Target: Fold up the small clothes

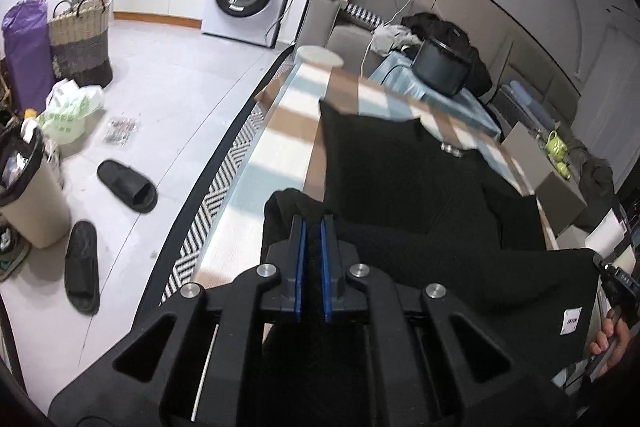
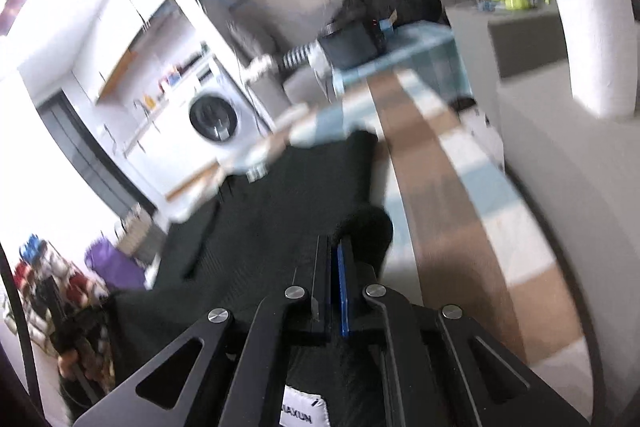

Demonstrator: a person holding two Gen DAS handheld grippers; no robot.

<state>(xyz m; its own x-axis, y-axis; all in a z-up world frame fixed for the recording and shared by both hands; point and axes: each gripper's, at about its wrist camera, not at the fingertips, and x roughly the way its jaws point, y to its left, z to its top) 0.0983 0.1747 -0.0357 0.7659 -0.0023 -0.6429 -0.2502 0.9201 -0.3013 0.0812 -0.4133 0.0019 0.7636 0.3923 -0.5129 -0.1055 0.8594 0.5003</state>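
black garment [image 1: 408, 195], ribbed, white label

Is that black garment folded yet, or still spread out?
Mostly spread: the black garment lies flat along the striped table, near edge lifted by the left gripper and right gripper.

- Table [image 1: 288, 131], striped in brown, white and pale blue.
- Black garment [image 1: 400, 187] spread on it, near edge lifted.
- Dark pot [image 1: 440, 67] at the far end.
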